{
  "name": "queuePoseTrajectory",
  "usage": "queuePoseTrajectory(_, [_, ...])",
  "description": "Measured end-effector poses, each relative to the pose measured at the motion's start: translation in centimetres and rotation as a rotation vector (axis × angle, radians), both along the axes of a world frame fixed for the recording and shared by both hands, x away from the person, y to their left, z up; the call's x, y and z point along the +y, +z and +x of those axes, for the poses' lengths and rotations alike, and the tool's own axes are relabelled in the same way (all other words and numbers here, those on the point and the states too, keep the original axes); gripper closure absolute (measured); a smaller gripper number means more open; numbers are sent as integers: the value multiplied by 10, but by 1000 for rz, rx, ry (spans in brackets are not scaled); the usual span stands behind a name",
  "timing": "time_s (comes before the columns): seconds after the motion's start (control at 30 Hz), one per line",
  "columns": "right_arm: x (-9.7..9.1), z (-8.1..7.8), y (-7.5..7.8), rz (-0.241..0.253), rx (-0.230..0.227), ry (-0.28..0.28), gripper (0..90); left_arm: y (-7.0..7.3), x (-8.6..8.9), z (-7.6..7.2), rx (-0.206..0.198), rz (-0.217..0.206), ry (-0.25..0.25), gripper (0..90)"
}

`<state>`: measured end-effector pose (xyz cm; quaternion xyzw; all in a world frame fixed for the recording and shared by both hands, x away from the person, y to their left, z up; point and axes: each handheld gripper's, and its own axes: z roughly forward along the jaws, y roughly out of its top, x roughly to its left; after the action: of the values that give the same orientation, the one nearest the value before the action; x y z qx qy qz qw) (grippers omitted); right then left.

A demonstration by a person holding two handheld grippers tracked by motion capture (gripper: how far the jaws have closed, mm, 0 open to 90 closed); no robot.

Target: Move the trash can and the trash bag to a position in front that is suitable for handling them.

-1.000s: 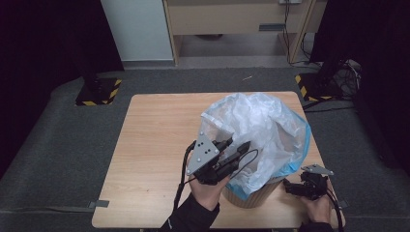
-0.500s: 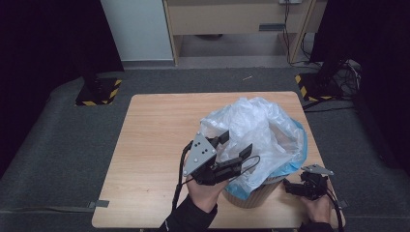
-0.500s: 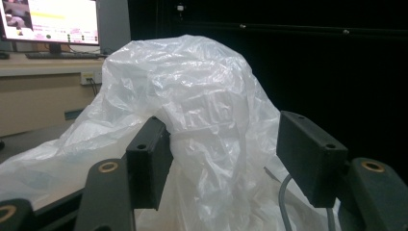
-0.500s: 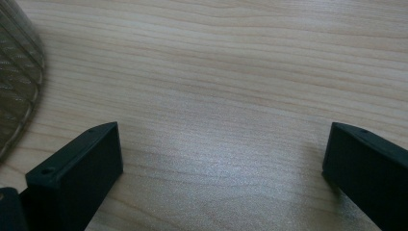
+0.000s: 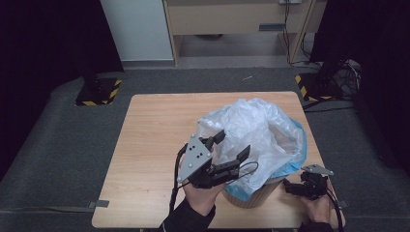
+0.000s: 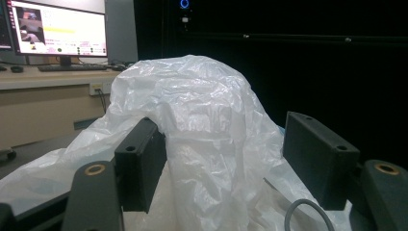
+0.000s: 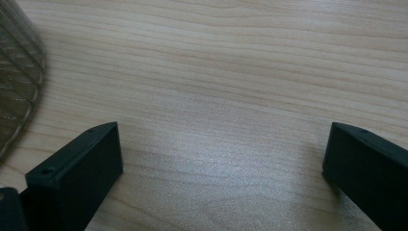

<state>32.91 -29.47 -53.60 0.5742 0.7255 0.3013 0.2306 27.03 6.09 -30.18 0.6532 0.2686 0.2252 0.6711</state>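
A translucent white plastic bag (image 5: 256, 130) with a blue edge billows out of a beige bin (image 5: 254, 195) at the front right of the wooden table (image 5: 154, 145). My left gripper (image 5: 232, 145) hovers at the bag's near left side with its jaws spread apart. In the left gripper view the bag (image 6: 192, 120) bulges up between and beyond the jaws, and the left gripper (image 6: 226, 149) is open around it without pinching it. My right gripper (image 5: 289, 186) sits low by the bin's right side. In its own view the right gripper (image 7: 221, 163) is open over bare wood.
The bin's ribbed wall (image 7: 14, 72) lies at the left edge of the right gripper view. Beyond the table are a grey floor, two yellow-black striped bases (image 5: 99, 92), a light cabinet and cables (image 5: 348, 72). A desk with monitors (image 6: 57, 29) stands behind the bag.
The left gripper's jaws have opened off the bag and the hand has dropped slightly. The bag's raised near side has sagged. The right gripper has stayed put.
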Motion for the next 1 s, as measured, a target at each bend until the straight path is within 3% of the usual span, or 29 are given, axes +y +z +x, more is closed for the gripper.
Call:
queuePoseTrajectory(0.37, [0, 0, 0, -2, -2, 3, 4, 2, 6, -2, 7, -10, -8, 272])
queuePoseTrajectory(0.57, [0, 0, 0, -2, -1, 2, 3, 1, 6, -1, 16, 27, 47, 216])
queuePoseTrajectory(1.0, [0, 0, 0, -1, -1, 2, 3, -1, 15, 0, 17, 26, 85, 192])
